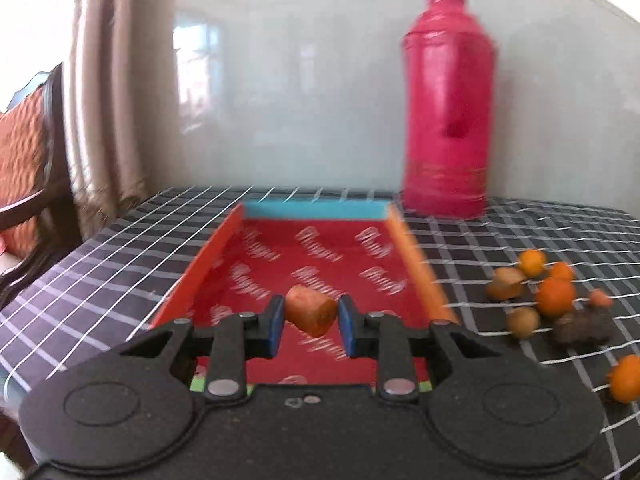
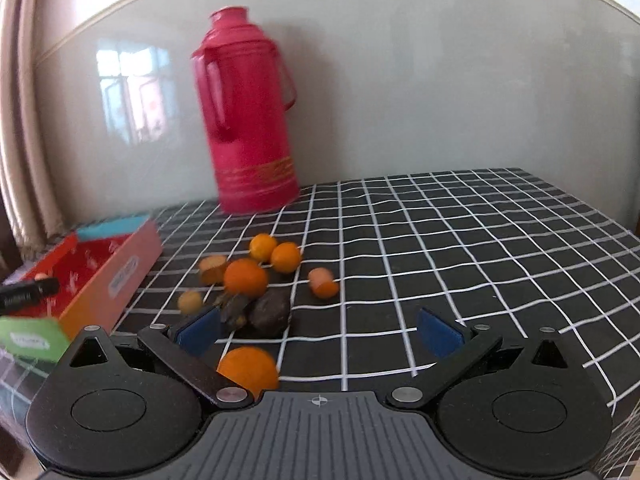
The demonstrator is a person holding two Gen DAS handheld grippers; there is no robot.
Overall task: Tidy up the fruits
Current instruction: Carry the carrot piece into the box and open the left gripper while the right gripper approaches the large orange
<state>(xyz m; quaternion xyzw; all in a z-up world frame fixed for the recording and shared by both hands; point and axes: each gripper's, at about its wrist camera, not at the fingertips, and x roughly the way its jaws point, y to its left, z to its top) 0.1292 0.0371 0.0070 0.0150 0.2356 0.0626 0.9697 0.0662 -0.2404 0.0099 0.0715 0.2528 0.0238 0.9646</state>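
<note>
L gripper (image 1: 311, 318) clamped on orange carrot chunk (image 1: 310, 316), held over red box (image 1: 224, 276), near box's front edge. R gripper (image 2: 320, 330) jaws wide apart, nothing btwn pads, above checked tablecloth (image 2: 460, 240). Fruit pile (image 2: 256, 280) mid-table, right of box; one orange (image 2: 248, 368) near table's front edge. Pink thermos (image 2: 248, 120) at back edge by wall.
</note>
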